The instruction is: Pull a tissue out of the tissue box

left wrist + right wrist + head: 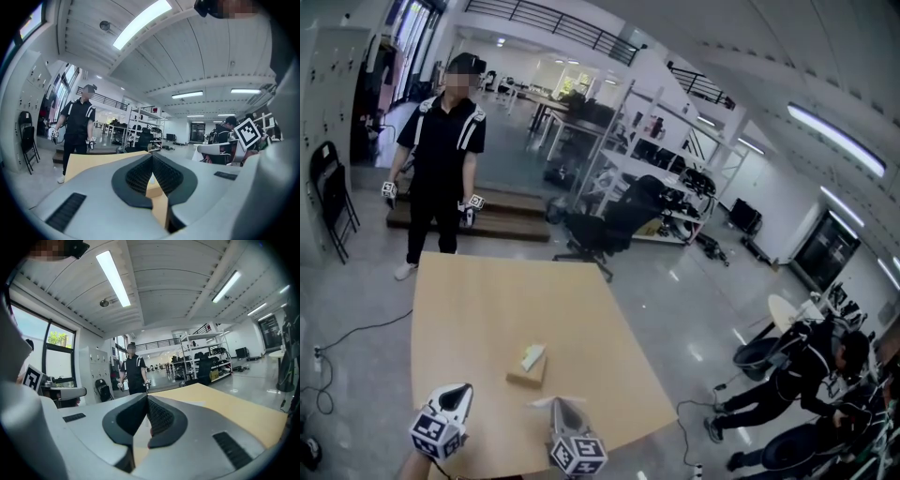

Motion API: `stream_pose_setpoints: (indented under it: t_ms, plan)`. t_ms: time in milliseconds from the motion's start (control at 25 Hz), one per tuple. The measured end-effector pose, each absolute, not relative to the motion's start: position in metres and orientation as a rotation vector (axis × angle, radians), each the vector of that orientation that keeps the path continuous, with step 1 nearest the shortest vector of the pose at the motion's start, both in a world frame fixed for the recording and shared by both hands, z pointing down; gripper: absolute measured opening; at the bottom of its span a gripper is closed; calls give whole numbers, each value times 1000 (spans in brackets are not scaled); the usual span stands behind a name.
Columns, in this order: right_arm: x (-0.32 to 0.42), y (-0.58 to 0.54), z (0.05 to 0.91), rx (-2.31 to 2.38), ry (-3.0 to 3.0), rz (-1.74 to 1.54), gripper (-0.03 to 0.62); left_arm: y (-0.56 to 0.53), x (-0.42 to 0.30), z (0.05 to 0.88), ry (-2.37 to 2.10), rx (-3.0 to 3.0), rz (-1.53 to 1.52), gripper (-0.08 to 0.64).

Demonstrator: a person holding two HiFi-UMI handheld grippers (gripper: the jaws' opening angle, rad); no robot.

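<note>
**Tissue pull: extraction judged done or nearly done, sheet clear of box.**

R tongs (563,407) are clenched on what appears to be a pale tissue (542,403), held near the tissue box (525,371) on its near side. L tongs (459,394) are clenched, nothing gripped. The tissue box is seated mid-tabletop (469,300), w/ next sheet (532,355) standing up from the slot. Full separation of the held sheet cannot be confirmed. Est. remaining: sheet to be set down and released.

The right gripper (147,401), low in the middle of the frame, holds its jaws pressed together on a pale strip of tissue (139,439), while the tan table (234,413) runs off right toward a black-clad person (134,373) standing at centre.
</note>
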State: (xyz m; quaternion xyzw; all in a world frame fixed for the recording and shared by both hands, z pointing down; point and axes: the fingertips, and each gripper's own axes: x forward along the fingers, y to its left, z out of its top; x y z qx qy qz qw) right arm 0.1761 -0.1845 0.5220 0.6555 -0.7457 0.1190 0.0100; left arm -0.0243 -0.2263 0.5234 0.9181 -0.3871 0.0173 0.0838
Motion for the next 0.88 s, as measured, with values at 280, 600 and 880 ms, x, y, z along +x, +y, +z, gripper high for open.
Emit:
stream_pose_setpoints:
  t_ms: [280, 600, 880]
  plan:
    - [168, -161, 517, 2041, -2336, 367, 0, -205, -22, 513, -1120, 2757, 53, 8]
    - [172, -147, 520, 2029, -2346, 370, 0, -197, -18, 516, -1148, 2748, 45, 8]
    - [180, -139, 520, 1976, -2368, 349, 0, -184, -8, 513, -1179, 2733, 42, 8]
